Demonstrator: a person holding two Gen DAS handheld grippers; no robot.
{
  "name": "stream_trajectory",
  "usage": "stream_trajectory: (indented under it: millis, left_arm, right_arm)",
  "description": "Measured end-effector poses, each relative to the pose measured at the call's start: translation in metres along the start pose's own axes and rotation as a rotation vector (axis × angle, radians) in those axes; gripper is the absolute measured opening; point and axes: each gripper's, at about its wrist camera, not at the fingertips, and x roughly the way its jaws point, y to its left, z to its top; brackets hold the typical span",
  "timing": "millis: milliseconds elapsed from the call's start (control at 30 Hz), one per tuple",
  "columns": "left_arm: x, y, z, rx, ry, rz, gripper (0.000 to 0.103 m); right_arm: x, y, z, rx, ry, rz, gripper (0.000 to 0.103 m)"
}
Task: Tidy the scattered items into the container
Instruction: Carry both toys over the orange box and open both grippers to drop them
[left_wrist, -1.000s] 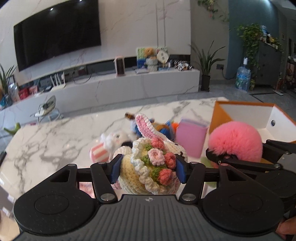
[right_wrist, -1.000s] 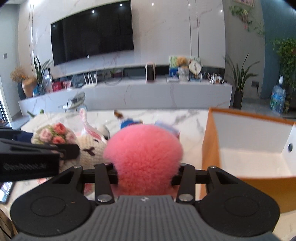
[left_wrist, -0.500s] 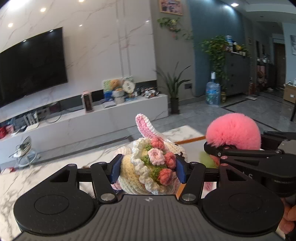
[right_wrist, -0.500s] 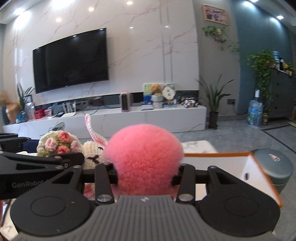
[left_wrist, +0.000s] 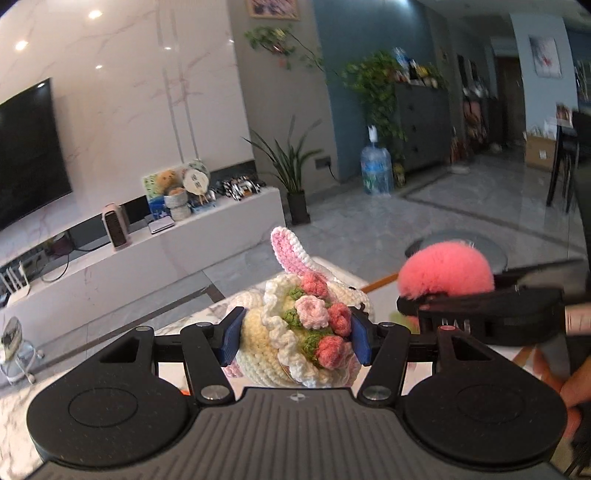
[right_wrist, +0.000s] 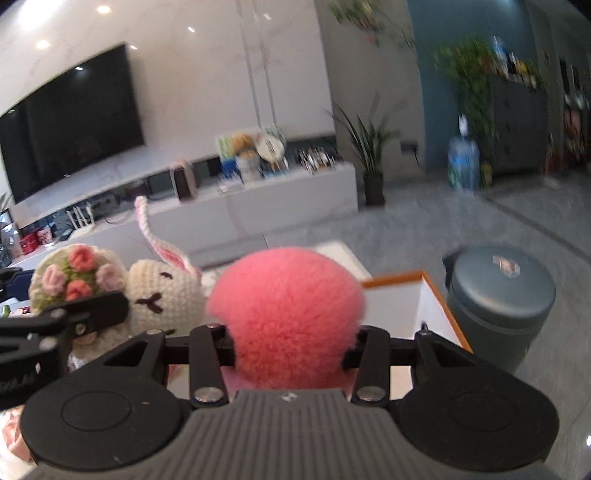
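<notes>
Marble tabletop (left_wrist: 207, 314) is peeking out low in frame as the left gripper (left_wrist: 295, 336) is pinching the crochet bunny (left_wrist: 303, 328) and the right gripper (right_wrist: 291, 350) is squeezing the pink pompom (right_wrist: 288, 314), both riding above the orange box (right_wrist: 424, 295) at centre right, neither dropped in yet.

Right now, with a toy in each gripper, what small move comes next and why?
Probably lower the right gripper forward into the orange-rimmed box: it is shut on the pink pompom, and the box's open white interior lies just ahead. The left gripper holds the crochet bunny alongside.
</notes>
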Motion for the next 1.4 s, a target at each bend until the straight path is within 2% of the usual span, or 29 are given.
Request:
stream_trajectory:
  millis: [167, 400, 700, 867, 1000, 1100, 1233, 1400]
  left_arm:
    - [0.043, -0.017, -0.009, 0.075, 0.068, 0.005, 0.067]
    - [0.078, -0.034, -0.032, 0.169, 0.122, 0.001, 0.068]
    - [0.103, -0.047, -0.051, 0.294, 0.150, 0.047, 0.073]
    - [0.107, -0.045, -0.054, 0.293, 0.166, 0.034, 0.076]
    - [0.102, -0.046, -0.053, 0.312, 0.143, 0.030, 0.079]
    - [0.097, -0.047, -0.053, 0.326, 0.119, 0.058, 0.082]
    - [0.083, -0.041, -0.047, 0.287, 0.107, 0.054, 0.083]
    - [0.051, -0.028, -0.037, 0.231, 0.055, 0.075, 0.083]
  right_arm:
    - [0.050, -0.021, 0.004, 0.015, 0.115, 0.014, 0.046]
    - [0.114, -0.029, 0.006, -0.015, 0.277, 0.051, 0.047]
    - [0.152, -0.025, -0.004, -0.004, 0.393, 0.073, 0.050]
    - [0.162, -0.023, -0.008, 0.002, 0.437, 0.056, 0.052]
    - [0.159, -0.022, -0.006, 0.002, 0.427, 0.049, 0.053]
    - [0.153, -0.018, -0.003, -0.006, 0.408, 0.048, 0.062]
    - [0.141, -0.017, 0.001, -0.006, 0.380, 0.040, 0.063]
    - [0.114, -0.012, 0.008, 0.005, 0.323, 0.033, 0.063]
